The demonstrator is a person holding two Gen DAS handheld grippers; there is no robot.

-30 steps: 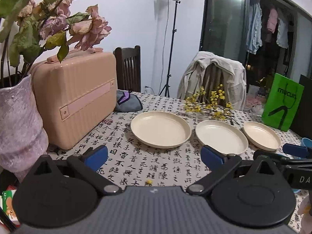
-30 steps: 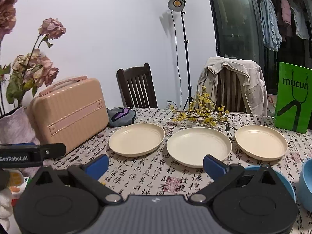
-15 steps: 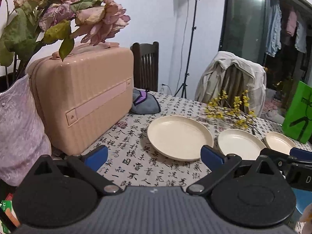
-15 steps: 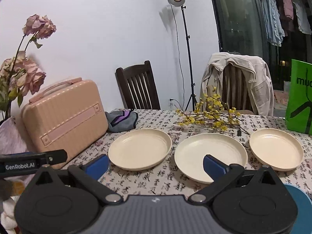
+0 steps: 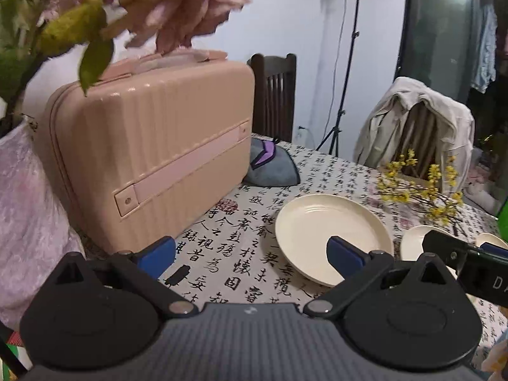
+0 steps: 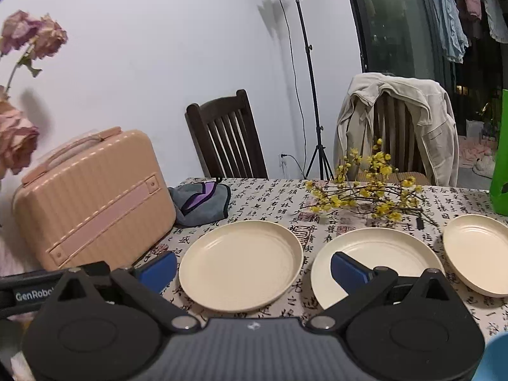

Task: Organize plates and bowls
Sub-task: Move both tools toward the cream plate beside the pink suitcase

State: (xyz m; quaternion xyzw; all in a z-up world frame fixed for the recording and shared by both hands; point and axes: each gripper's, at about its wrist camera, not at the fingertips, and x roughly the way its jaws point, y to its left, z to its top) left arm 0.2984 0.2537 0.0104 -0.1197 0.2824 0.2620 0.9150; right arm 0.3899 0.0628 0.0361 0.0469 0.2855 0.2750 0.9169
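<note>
Your left gripper [image 5: 250, 252] gaped wide and empty at lower centre, your right gripper [image 6: 254, 268] likewise wide, three cream plates in a row across mid-frame, left plate [image 6: 239, 265], middle plate [image 6: 384, 254], right plate [image 6: 479, 257], pink case [image 6: 92, 197] at left.

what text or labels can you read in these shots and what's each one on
"GenRobo", cut off at the edge: white letters on the black body of the left gripper, seen from the right wrist.
"DA", cut off: white letters on the black body of the right gripper, seen from the left wrist.
Black Chinese calligraphy and red seal stamps: all over the white printed tablecloth; I can't transcribe them reliably.
Green paper bag: no lettering in view.
</note>
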